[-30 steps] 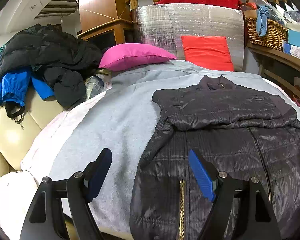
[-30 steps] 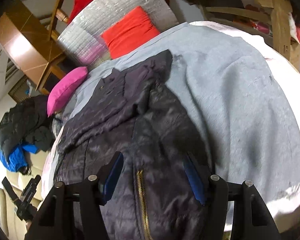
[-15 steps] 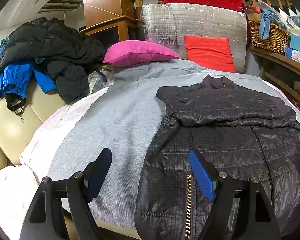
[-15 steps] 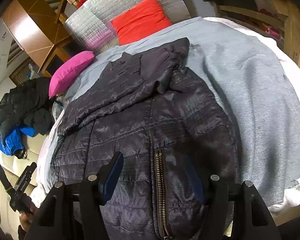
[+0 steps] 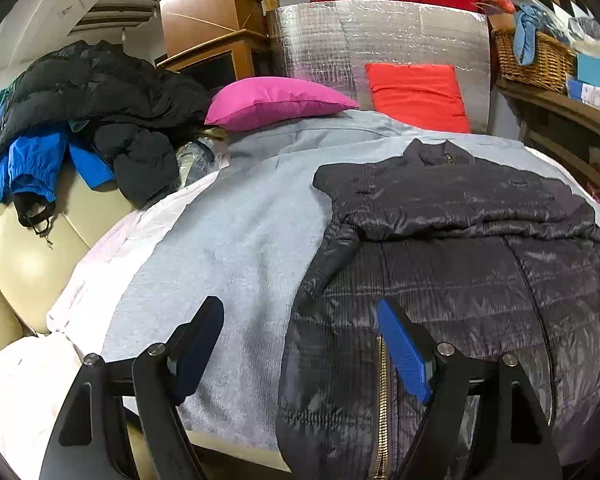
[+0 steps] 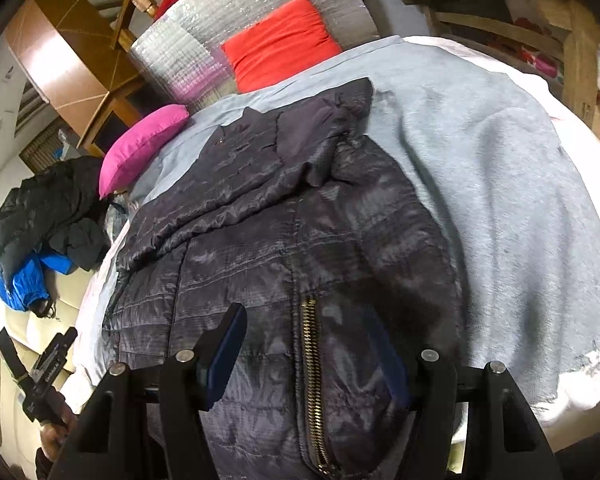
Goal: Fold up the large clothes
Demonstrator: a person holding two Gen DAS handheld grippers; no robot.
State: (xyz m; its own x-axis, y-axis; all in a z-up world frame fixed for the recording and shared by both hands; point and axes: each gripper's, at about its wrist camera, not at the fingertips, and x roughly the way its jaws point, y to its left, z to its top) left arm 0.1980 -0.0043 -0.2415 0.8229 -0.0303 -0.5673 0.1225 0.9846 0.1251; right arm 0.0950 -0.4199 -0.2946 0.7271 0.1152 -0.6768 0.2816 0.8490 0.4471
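The dark jacket [image 6: 300, 248] lies lengthwise away from both open, empty grippers (hem nearest), the right gripper [image 6: 308, 364] poised over its zipper [image 6: 312, 360].

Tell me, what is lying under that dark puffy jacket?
The dark puffy jacket lies spread on a grey blanket, which shows all around it. At the edges, a white sheet peeks out beneath the blanket. What is under those layers is covered.

Bare grey blanket [image 5: 236, 240] either side of jacket [image 5: 460, 248]; pillows [image 5: 276, 100] and clothes heap [image 5: 96, 108] beyond.
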